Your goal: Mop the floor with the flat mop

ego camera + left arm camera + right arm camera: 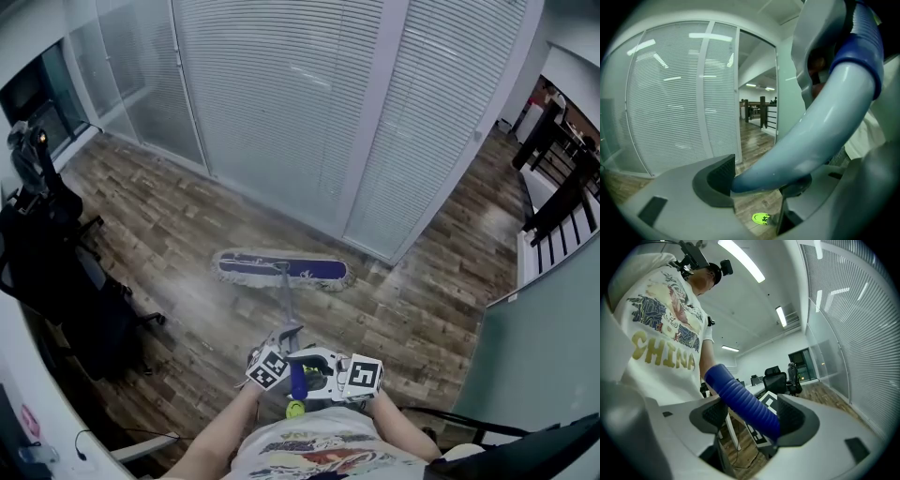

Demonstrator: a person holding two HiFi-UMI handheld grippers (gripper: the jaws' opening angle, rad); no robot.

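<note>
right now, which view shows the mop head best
The head view: the whole mop head lies flat on the wood floor by the blinds. The left gripper view shows only the pale pole gripped in its jaws, the right gripper view only the blue ribbed grip in its jaws; neither shows the head.

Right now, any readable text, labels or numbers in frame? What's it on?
"CHINA": gold letters on the person's white T-shirt, read in the right gripper view.
The picture print above those letters, and the same shirt's print in the head view: too blurred to read.
Marker cubes: black-and-white square patterns only, no letters or numbers.
</note>
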